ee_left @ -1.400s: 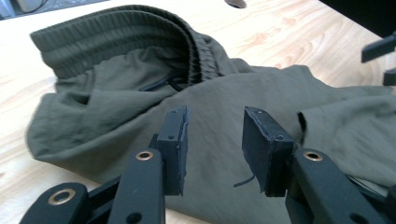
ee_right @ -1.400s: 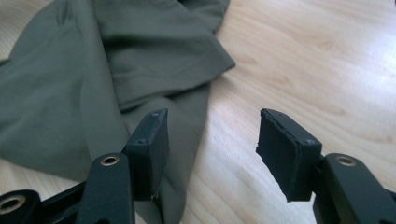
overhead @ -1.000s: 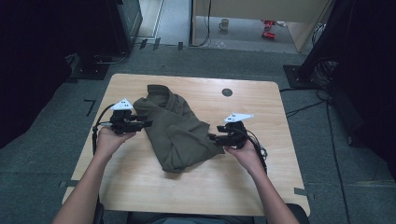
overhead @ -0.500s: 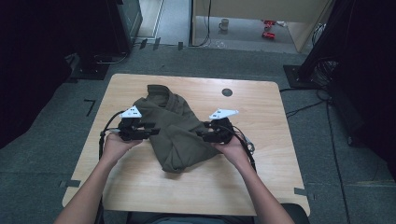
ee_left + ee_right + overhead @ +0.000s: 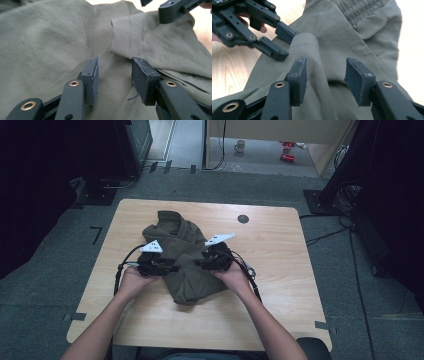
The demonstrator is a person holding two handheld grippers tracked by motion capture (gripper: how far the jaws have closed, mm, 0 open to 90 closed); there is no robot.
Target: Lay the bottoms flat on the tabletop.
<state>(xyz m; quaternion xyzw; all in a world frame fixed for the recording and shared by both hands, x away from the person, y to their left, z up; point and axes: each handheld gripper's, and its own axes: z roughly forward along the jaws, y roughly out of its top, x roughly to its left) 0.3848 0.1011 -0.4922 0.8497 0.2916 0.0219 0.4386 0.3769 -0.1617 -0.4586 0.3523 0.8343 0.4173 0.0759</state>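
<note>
I've got the olive-green garment [image 5: 184, 257] bunched up in the middle of the wooden table [image 5: 280, 295], a little toward the far edge, and both tools are on it from opposite sides. My left gripper [image 5: 161, 266] sits at the cloth's left edge in the high view, the person's left hand [image 5: 134, 279] wrapped around it just behind; my right gripper [image 5: 212, 261] is at the cloth's right edge, the right hand [image 5: 234, 275] behind it. The two tools point inward at each other, close together, with a ridge of fabric heaped between them. Looking along the left gripper [image 5: 115, 75] now: its jaws stand spread, a clear gap between the pads, cloth lying under and between them but nothing pinched. A folded hem [image 5: 130, 37] with a stitched seam sits just beyond the jaws, and the tip of the other tool pokes in at the top right corner. Along the right gripper [image 5: 325, 75]: same story, jaws apart, a raised fold of the garment [image 5: 312, 50] running up through the gap, not clamped. Beyond it I see the left tool [image 5: 272, 42] with its jaws spread too, tips touching that fold. A gathered, elastic-looking band [image 5: 359, 7] shows at the garment's far end. A small dark round spot [image 5: 243, 218] sits on the table beyond the cloth.
</note>
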